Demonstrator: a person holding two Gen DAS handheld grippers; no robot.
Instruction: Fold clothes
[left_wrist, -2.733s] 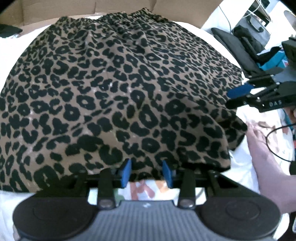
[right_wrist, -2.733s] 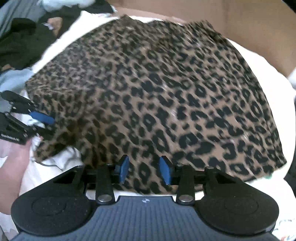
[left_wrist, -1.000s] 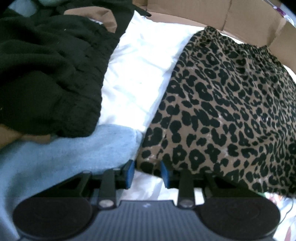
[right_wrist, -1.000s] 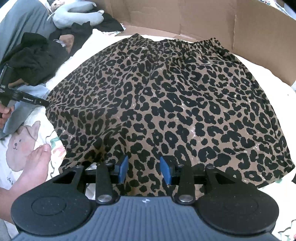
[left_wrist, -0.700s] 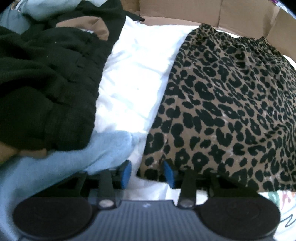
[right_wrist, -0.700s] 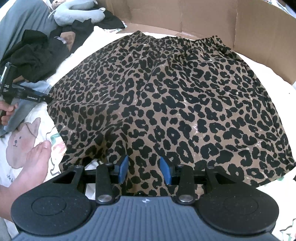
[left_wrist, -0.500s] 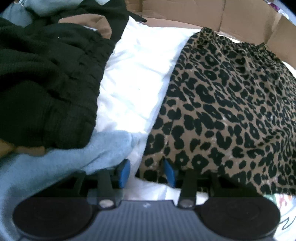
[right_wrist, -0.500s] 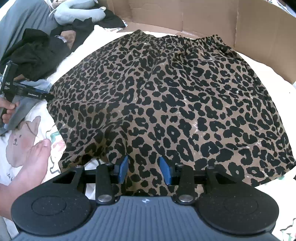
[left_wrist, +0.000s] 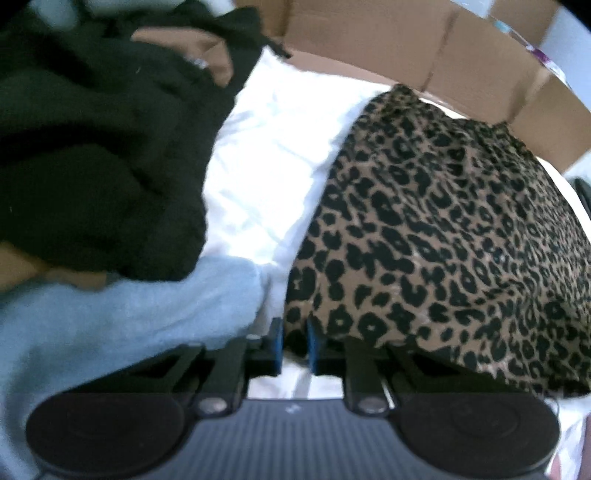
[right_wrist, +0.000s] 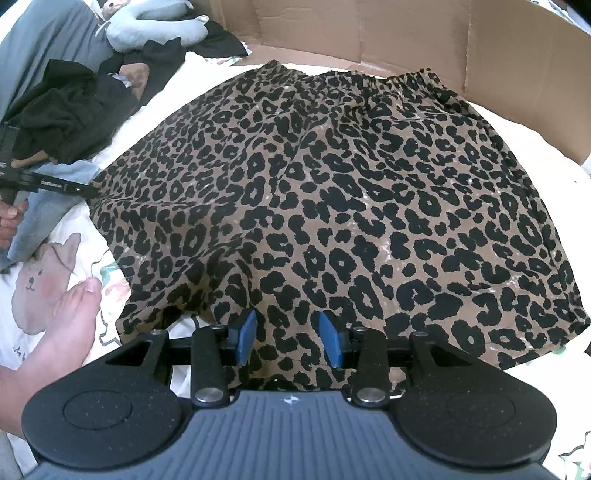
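White bedding (right_wrist: 517, 122) walled by brown cardboard (right_wrist: 406, 33) carries the brown-and-black leopard-print skirt (right_wrist: 332, 192), spread flat for folding. Left gripper (left_wrist: 294, 347) is closing on the skirt's hem corner beside a pale blue garment (left_wrist: 122, 314), probably to lift that side over. Right gripper (right_wrist: 288, 338) hovers spread above the near hem. Blur hides whether the left pads press the cloth yet
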